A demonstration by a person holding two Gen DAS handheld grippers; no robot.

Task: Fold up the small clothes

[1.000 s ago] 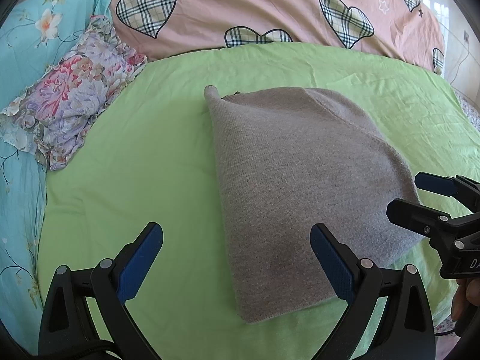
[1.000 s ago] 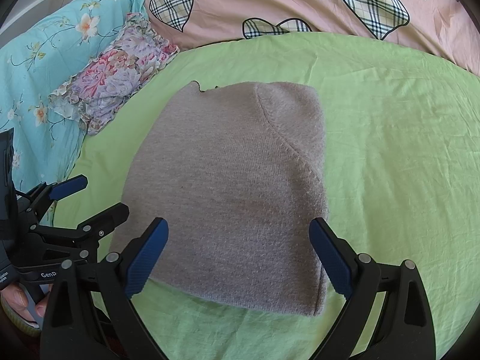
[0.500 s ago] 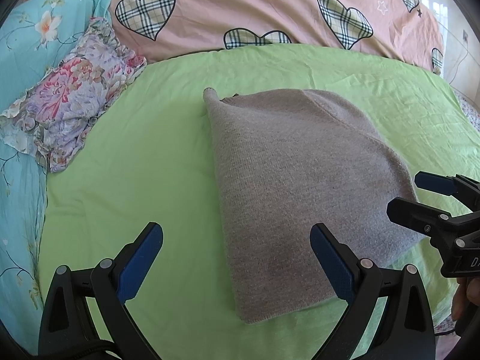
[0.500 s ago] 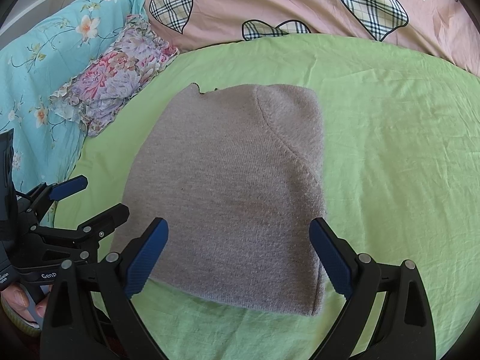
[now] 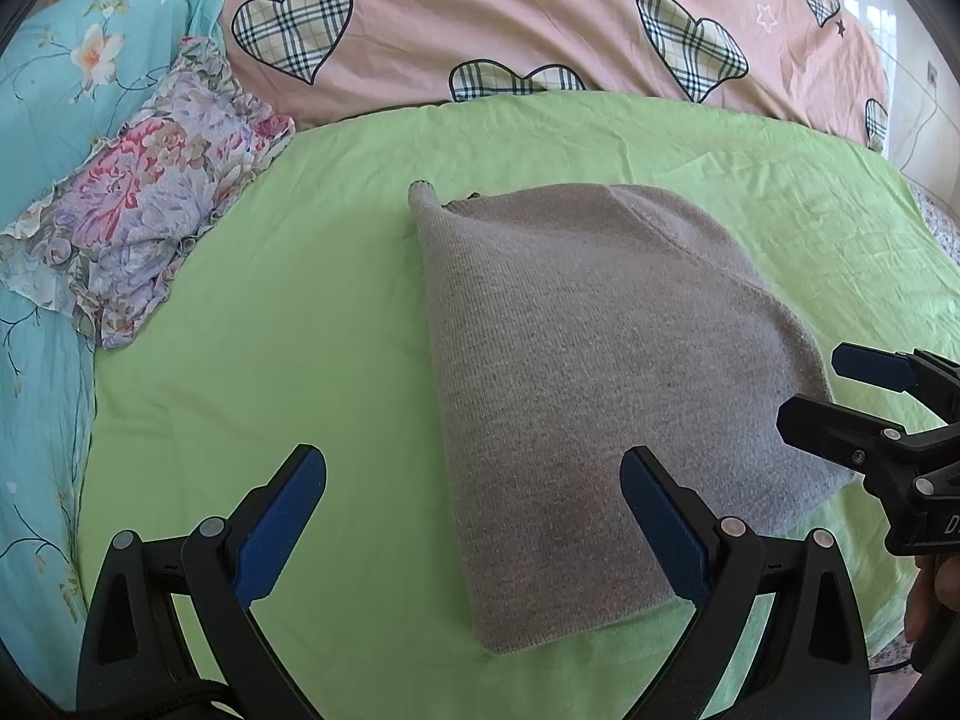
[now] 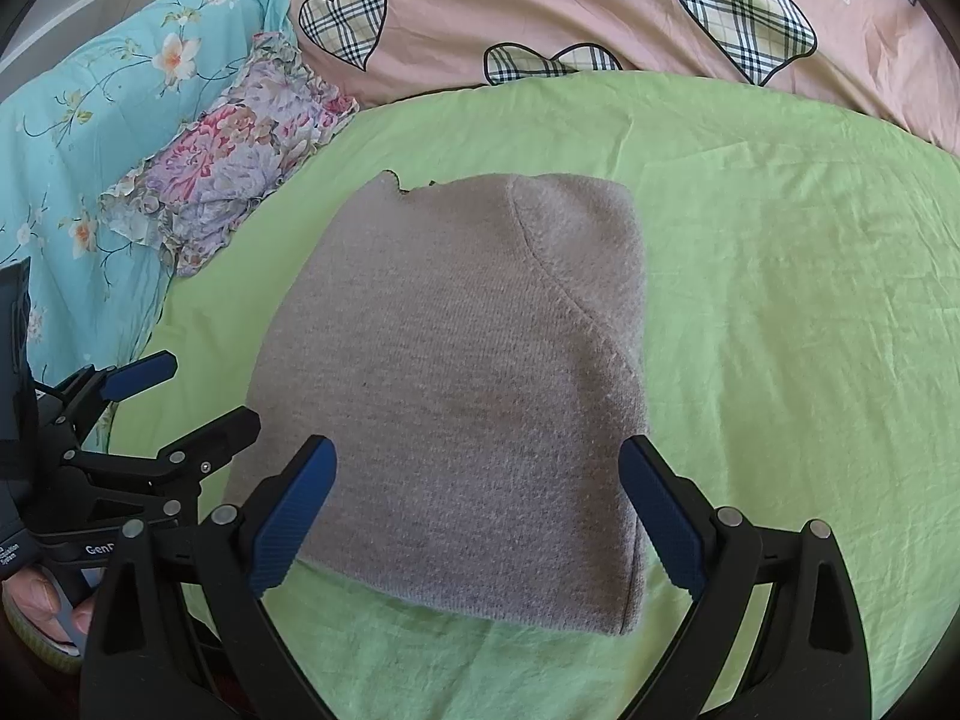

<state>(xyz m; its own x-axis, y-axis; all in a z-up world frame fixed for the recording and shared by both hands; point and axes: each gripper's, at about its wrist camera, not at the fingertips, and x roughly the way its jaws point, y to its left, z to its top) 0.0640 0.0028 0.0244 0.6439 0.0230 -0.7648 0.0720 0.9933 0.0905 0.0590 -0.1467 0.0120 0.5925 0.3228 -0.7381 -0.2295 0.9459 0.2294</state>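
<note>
1. While both tools hover near the bed's front edge, a folded grey sweater (image 5: 588, 372) lies flat on the green sheet (image 5: 270, 330), roughly mid-bed; one corner at its far left edge curls up slightly.
2. Left hand-held gripper (image 5: 474, 534): jaws spread wide, nothing between them; blue pads (image 5: 282, 516) clear of the cloth; its right finger sits over the sweater's near edge in view, contact not certain.
3. Right hand-held gripper (image 6: 477, 516): jaws likewise spread wide and empty, straddling the sweater's near hem; touching or just above, cannot tell.
4. Each tool shows in the other's camera; a bit of a hand (image 6: 42, 606) shows at the lower left of the right view.
5. Floral pillow (image 5: 138, 228) at the sheet's far left corner, on a turquoise flowered cover (image 5: 42, 108); pink quilt with plaid hearts (image 5: 510, 24) along the far side.
</note>
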